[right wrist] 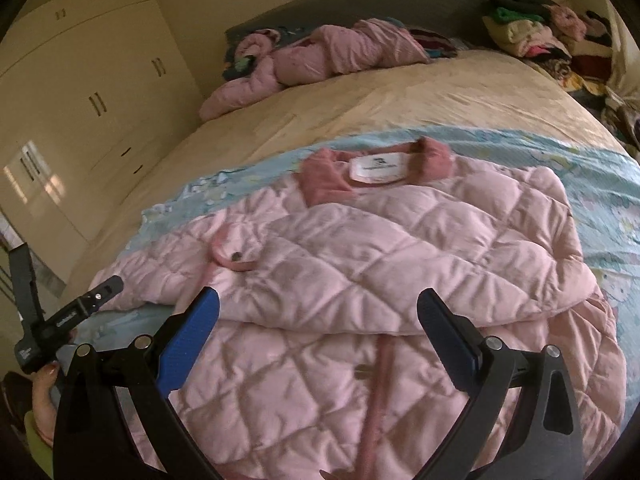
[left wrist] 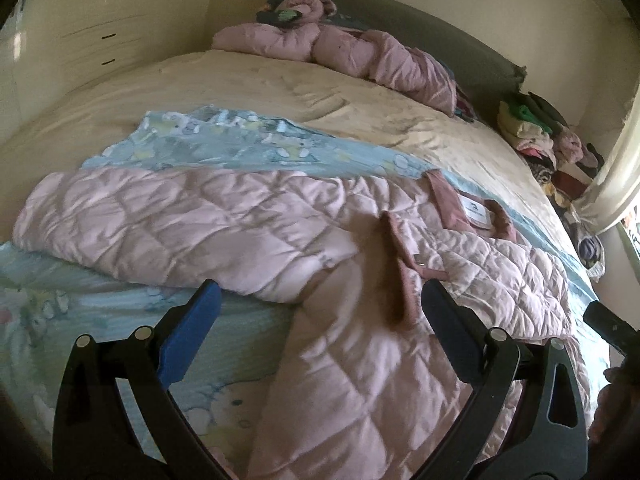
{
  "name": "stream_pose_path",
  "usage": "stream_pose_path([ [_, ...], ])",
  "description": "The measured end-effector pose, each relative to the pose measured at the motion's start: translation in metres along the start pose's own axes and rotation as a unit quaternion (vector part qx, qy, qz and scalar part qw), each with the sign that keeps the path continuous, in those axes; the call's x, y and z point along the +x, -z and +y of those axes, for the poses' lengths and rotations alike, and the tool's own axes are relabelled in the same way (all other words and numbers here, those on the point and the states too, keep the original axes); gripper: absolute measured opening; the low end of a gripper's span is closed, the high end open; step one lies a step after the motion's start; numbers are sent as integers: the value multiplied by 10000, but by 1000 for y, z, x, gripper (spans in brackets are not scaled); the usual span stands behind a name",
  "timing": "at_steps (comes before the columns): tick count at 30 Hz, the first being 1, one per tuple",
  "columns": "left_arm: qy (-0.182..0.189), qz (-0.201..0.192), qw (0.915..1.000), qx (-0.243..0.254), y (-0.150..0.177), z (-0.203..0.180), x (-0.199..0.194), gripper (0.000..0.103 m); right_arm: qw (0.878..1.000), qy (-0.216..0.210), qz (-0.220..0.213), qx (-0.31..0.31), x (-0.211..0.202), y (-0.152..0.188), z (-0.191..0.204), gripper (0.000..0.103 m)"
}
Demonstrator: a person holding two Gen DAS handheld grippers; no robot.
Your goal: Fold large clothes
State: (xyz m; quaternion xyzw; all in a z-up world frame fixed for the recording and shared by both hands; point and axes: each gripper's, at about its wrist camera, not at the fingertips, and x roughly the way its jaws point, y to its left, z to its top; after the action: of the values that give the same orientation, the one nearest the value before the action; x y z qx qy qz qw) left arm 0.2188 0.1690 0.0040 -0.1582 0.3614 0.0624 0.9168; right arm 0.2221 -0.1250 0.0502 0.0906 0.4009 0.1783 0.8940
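A pink quilted jacket point(left wrist: 224, 228) lies on a light blue printed sheet point(left wrist: 224, 140) on the bed, its sleeves folded across the body. Its darker pink collar with a white label point(right wrist: 378, 168) points toward the headboard. My left gripper point(left wrist: 320, 296) is open and empty, hovering over the jacket's lower front edge. My right gripper point(right wrist: 318, 304) is open and empty, above the folded sleeve near the jacket's middle point(right wrist: 360, 256). The left gripper's body point(right wrist: 60, 320) shows at the lower left of the right wrist view.
A second pink quilted garment point(left wrist: 340, 52) lies crumpled by the grey headboard point(left wrist: 440, 28). A pile of mixed clothes point(left wrist: 540, 132) sits at the bed's far right corner. A cream wardrobe point(right wrist: 80, 100) stands left of the bed. The beige bedcover point(left wrist: 240, 84) spans the middle.
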Motion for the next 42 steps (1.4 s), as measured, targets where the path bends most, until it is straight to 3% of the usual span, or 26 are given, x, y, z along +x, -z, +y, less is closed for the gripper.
stream_pose_path([
  [23,-648,-245,9945,-780,3,104,-15,93,9941,-690,222,-807,42,-7,134,99],
  [36,-862,-230,9859,-1413,8,165,-6,93,9844,-1024,557,-1318,84,10,205,99],
  [42,-897,-227,9799,-1766,10,198,3,93,9801,-1149,816,-1398,101,24,217,99],
])
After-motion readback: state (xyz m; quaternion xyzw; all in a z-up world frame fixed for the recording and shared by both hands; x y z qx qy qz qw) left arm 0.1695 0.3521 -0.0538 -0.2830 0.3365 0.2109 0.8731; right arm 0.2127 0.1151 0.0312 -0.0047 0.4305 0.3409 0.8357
